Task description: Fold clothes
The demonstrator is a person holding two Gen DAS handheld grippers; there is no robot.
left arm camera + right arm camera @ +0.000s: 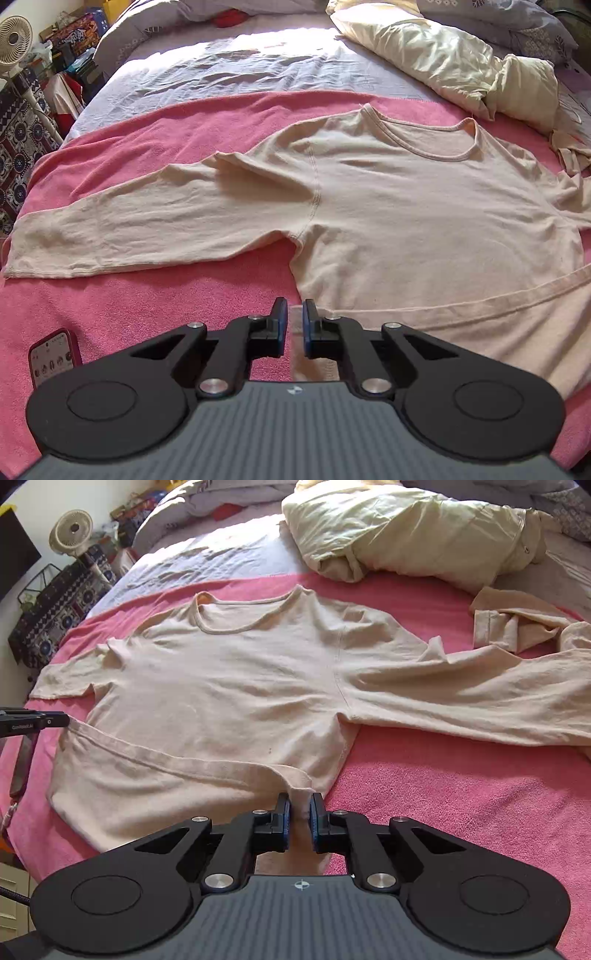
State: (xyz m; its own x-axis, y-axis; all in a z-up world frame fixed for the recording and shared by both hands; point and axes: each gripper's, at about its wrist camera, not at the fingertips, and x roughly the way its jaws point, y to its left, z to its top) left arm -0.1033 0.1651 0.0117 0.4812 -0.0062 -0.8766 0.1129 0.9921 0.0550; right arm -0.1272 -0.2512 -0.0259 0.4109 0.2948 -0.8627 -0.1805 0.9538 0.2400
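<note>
From the left wrist camera we've got the left gripper (294, 328) right at the near left corner of the beige long-sleeved cotton shirt (406, 221), and its blue-padded jaws are pinched together on the hem fabric, which runs up between them. The shirt lies spread out face up on a pink terry blanket (147, 314) that covers the bed, one sleeve stretched out to the left, round neckline toward the far side. A phone in a red case (51, 354) sits on the blanket just left of the gripper. Further back there's a crumpled pale yellow garment (443, 62) and, off the bed on the left, a small white fan (14, 40).

Over on the right wrist camera, the right gripper (300, 818) is clamped the same way on the shirt's (221, 686) other bottom corner, a little bunch of hem squeezed between the pads. The bottom edge is already turned up a bit, so a band of hem runs across toward the left gripper (33, 722), which pokes in at the left edge. The other sleeve trails off right across the pink blanket (461, 794), near a smaller beige piece of clothing (517, 627).
</note>
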